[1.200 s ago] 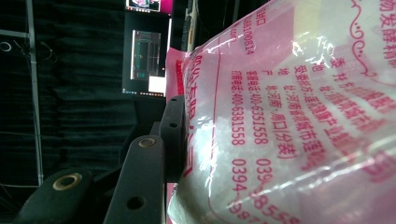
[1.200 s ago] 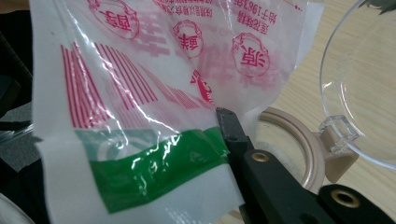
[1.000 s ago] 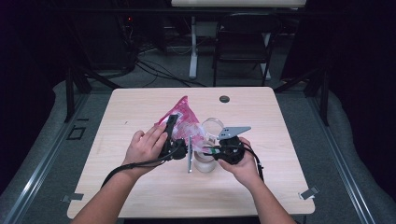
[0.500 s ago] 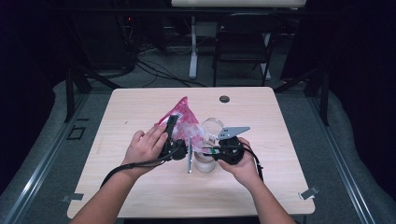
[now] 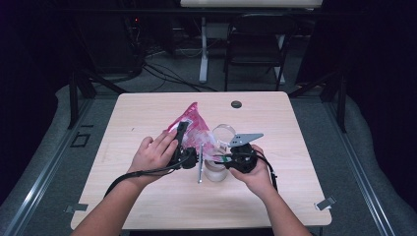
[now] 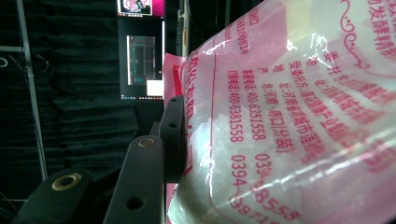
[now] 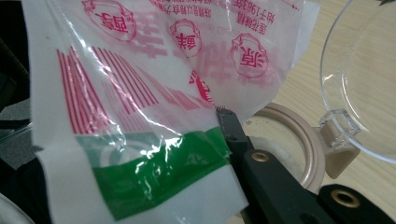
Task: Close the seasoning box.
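Note:
A pink and white printed plastic bag [image 5: 191, 124] is held up over the middle of the table between both grippers. My left gripper [image 5: 183, 142] is shut on the bag's side; in the left gripper view a black jaw presses against the bag [image 6: 289, 116]. My right gripper [image 5: 222, 158] is shut on the bag's lower edge by the green strip [image 7: 154, 172]. One of its fingers [image 7: 233, 130] shows and the other is hidden behind the plastic. Under that edge stands a clear jar [image 5: 215, 171] with a beige rim [image 7: 299, 135] and its hinged clear lid [image 7: 364, 79] swung open.
A thin metal rod-like utensil [image 5: 200, 166] lies beside the jar. A small black round object [image 5: 236, 104] sits near the far edge of the wooden table [image 5: 295, 147]. A folding chair [image 5: 255, 49] and cables are on the floor beyond.

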Demonstrator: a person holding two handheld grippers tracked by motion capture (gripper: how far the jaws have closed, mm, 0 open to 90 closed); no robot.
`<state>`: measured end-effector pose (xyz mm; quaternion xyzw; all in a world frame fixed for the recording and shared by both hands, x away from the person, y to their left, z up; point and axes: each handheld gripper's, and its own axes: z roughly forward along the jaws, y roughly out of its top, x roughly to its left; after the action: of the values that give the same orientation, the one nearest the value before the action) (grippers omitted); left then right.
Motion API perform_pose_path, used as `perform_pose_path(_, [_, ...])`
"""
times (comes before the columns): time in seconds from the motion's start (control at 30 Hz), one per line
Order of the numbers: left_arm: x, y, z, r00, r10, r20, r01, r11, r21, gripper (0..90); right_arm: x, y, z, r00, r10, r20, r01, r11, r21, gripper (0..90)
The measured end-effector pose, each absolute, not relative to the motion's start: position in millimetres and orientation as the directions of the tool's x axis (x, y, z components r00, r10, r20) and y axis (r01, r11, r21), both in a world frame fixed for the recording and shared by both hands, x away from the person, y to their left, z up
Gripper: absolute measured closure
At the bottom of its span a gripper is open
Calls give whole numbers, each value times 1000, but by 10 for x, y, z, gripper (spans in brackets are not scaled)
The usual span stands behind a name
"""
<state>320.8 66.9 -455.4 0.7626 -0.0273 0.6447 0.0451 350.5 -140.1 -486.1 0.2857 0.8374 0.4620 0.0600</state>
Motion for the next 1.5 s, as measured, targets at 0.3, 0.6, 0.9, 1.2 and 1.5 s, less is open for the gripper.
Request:
perform_pose_path(0.3, [3206, 669, -4543, 168, -18, 986, -111, -994, 1, 658, 3509, -1398, -4865, -828, 535, 166, 425, 407, 809, 900])
perform_pose_path(0.6, [3178, 625, -4517, 167, -30, 986, -119, -993, -10, 655, 3512, -1407, -4872, -826, 536, 176, 434, 404, 806, 900])
perform_pose_path(0.9, [3172, 609, -4509, 171, -46, 984, -123, -992, -25, 647, 3518, -1409, -4879, -826, 535, 180, 438, 406, 802, 900])
perform_pose_path(1.2, [3170, 597, -4511, 167, -51, 985, -129, -991, -29, 640, 3525, -1401, -4901, -824, 535, 185, 442, 406, 800, 900])
perform_pose_path(1.5, [3171, 591, -4516, 169, -48, 984, -130, -991, -26, 634, 3530, -1388, -4917, -826, 529, 193, 448, 411, 794, 900])
